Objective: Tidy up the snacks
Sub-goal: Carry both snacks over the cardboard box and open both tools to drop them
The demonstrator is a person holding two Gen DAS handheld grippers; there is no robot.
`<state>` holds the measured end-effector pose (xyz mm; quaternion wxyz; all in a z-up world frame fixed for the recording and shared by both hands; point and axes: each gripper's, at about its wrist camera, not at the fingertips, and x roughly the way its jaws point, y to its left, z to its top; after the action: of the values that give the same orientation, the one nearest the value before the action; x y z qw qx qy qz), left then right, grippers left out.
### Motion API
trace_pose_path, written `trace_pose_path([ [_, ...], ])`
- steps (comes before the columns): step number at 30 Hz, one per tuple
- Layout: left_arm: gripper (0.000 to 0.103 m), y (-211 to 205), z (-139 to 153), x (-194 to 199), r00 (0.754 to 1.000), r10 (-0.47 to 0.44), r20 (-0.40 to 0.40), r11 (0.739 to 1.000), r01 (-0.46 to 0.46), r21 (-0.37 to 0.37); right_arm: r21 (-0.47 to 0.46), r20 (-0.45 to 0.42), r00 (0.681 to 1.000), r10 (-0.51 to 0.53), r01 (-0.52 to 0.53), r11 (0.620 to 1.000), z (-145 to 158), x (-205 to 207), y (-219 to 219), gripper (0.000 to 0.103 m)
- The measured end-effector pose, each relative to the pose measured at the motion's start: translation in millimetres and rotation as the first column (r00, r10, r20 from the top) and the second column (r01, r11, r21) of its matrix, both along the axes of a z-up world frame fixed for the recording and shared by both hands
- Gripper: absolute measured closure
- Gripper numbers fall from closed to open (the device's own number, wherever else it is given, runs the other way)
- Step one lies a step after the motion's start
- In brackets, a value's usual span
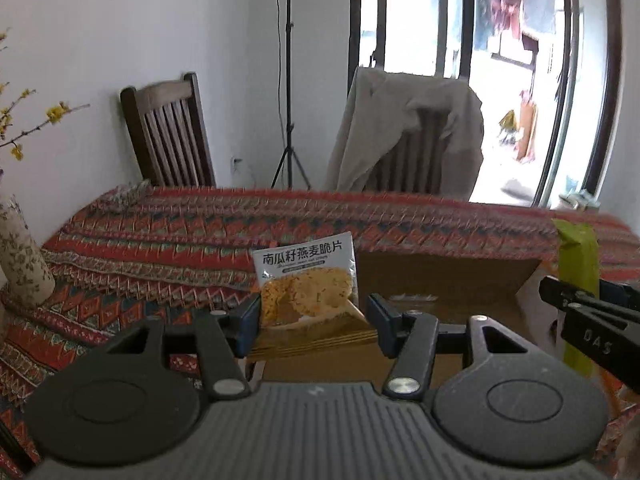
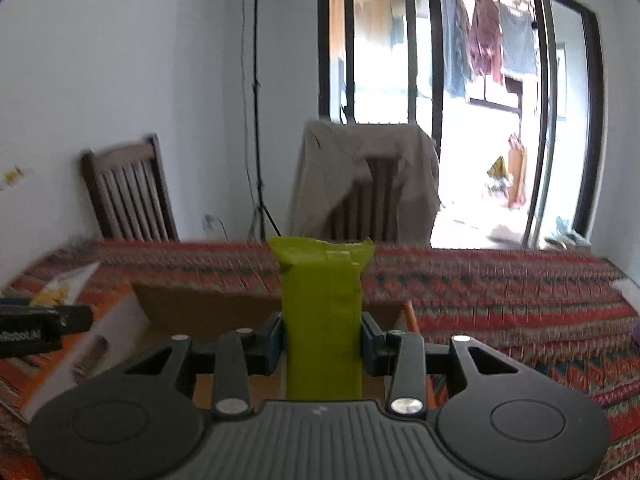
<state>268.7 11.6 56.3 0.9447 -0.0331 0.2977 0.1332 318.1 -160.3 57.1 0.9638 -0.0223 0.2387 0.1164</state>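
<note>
The left gripper [image 1: 314,322] clamps an upright clear oat-crisp packet [image 1: 306,280]; the right gripper [image 2: 322,344] clamps a tall green wrapper [image 2: 322,312], both above the open cardboard box [image 1: 440,276], probably for packing.

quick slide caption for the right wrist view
Right gripper holds a green snack pack upright over an open cardboard box on a patterned tablecloth.

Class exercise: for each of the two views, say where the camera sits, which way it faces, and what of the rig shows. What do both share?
Left wrist: behind the left gripper, facing across the table; jaws hold a white snack packet.
Right wrist: behind the right gripper, facing likewise; jaws hold a green packet.
Shared: cardboard box, draped chair, each other's gripper.
</note>
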Motion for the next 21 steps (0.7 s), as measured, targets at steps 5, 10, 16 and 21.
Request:
trace_pose_path([
  [5,0.045,-0.3,-18.2,11.6,0.998,0.004,-0.055,1.000,-0.004,0.013,-0.023,-0.083,0.996,-0.013,0.011,1.000,-30.0,14.9,9.1,0.065],
  [10,0.034,5.2,-23.5,14.6,0.997,0.005,-0.075,1.000,-0.005,-0.005,-0.022,-0.120,0.993,-0.007,0.005,1.000,-40.4,18.0,9.2,0.063],
  [16,0.000,8.2,-15.5,6.6,0.999,0.023,-0.033,0.999,-0.023,-0.023,-0.014,-0.133,0.991,-0.003,0.001,1.000,-42.3,17.3,4.8,0.025],
  [21,0.000,11.8,-9.0,-4.1,0.999,0.038,0.005,0.999,-0.038,-0.020,0.037,-0.120,0.993,0.004,0.000,0.999,-36.0,7.8,-7.6,0.009],
])
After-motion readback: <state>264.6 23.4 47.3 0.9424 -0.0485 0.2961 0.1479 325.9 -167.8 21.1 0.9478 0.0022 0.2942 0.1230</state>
